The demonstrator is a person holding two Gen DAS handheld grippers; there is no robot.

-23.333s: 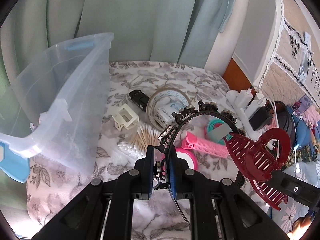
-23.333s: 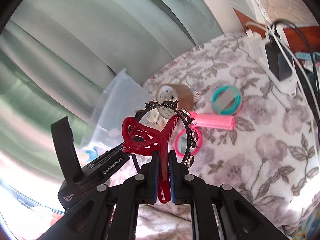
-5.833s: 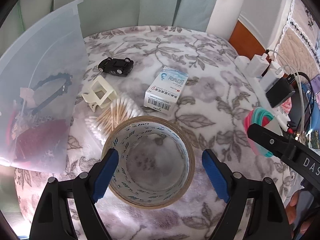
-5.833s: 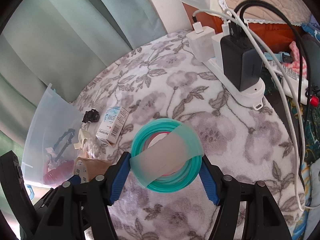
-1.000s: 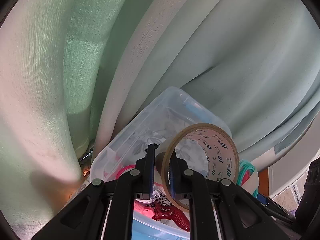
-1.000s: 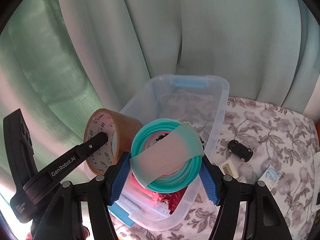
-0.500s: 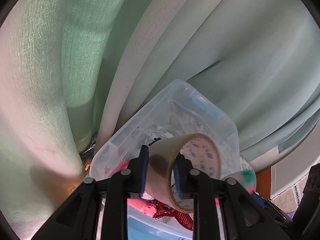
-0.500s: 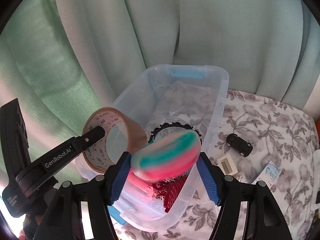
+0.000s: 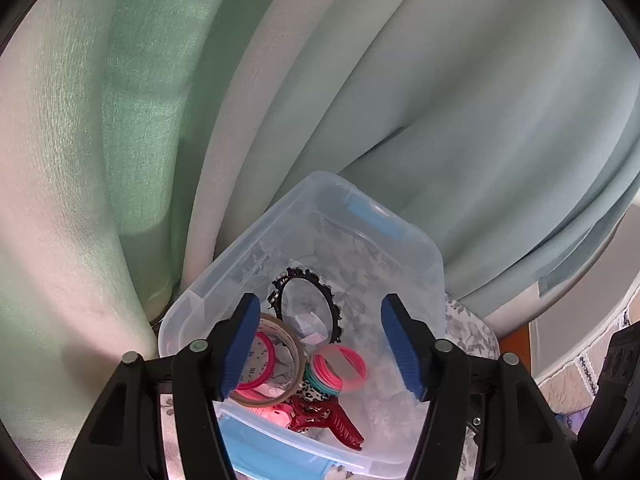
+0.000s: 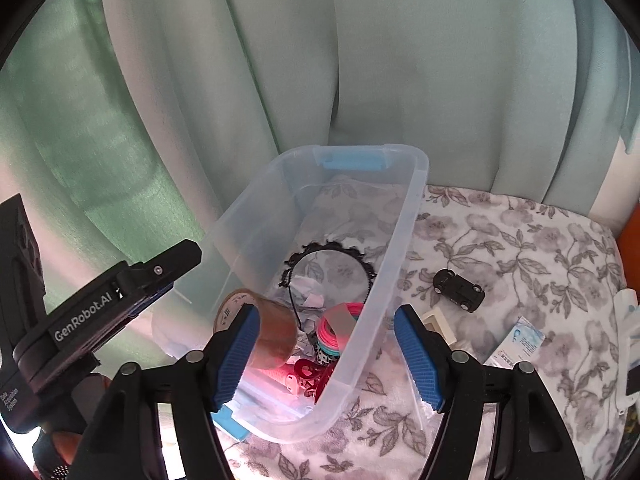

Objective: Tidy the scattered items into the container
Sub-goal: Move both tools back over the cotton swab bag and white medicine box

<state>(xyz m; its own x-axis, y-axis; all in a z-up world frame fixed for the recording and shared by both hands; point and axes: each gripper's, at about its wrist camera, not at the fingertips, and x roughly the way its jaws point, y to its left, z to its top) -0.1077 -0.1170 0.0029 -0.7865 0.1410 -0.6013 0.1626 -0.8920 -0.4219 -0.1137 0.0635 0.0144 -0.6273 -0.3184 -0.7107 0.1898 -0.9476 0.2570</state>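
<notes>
- Status: partly done, judging by how things lie.
- Inside the clear bin [image 10: 400,216]: tape roll [image 10: 260,334], black headband [image 10: 328,258], pink-and-teal ring stack [image 10: 338,332], dark red hair claw [image 9: 328,426], and a pink ring [image 9: 256,368] seen through the tape roll in the left view.
- On the floral blanket [image 10: 520,248], outside the bin: toy car [image 10: 458,290], a cream clip [image 10: 438,326] partly hidden by the right finger, and a small white-and-blue box [image 10: 516,344].
- More white bits at the 3 o'clock edge of the right view; can't tell what they are.
- Left gripper [image 9: 320,344]: jaws wide apart, nothing between them, hanging over the bin mouth.
- From it, tape roll sits at 8 o'clock, partly behind the left finger; headband at 12; ring stack at 6; hair claw lower at 6.
- Right gripper [image 10: 326,356]: jaws spread wide, holding nothing, straddling the bin's near-right wall.
- From it, ring stack is just at 1 o'clock, tape roll at 9, headband at 12.
- Loose items lie to its right: clip at 3, car at 2, box further out at 3.
- Left to do: car, clip and box go into the bin.
</notes>
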